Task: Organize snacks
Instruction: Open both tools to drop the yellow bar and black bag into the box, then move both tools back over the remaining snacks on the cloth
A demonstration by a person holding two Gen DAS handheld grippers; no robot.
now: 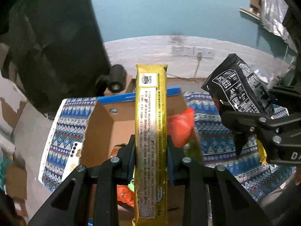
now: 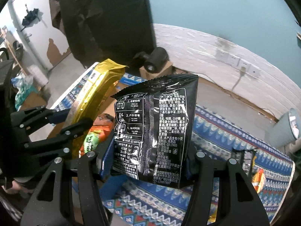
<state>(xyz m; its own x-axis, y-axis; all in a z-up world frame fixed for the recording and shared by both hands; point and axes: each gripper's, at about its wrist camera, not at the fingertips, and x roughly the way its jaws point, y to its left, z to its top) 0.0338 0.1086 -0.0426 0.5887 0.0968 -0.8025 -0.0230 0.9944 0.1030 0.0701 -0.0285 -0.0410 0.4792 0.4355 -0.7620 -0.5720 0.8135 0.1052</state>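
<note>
My left gripper (image 1: 150,146) is shut on a long gold snack pack (image 1: 151,131), held upright above an open cardboard box (image 1: 101,128) with a blue rim. Orange snack bags (image 1: 179,130) lie in the box. My right gripper (image 2: 148,160) is shut on a black snack bag (image 2: 156,131), held upright over the patterned cloth beside the box. The black bag (image 1: 239,86) and the right gripper (image 1: 244,124) show at the right of the left wrist view. The gold pack (image 2: 94,98) and the left gripper (image 2: 75,120) show at the left of the right wrist view.
A blue patterned cloth (image 2: 225,150) covers the table. More snack packets (image 2: 252,165) lie on it at the right. A black camera (image 2: 156,60) sits on a small carton behind the box. A pale bin (image 2: 286,130) stands at far right. A white phone (image 1: 72,154) lies left of the box.
</note>
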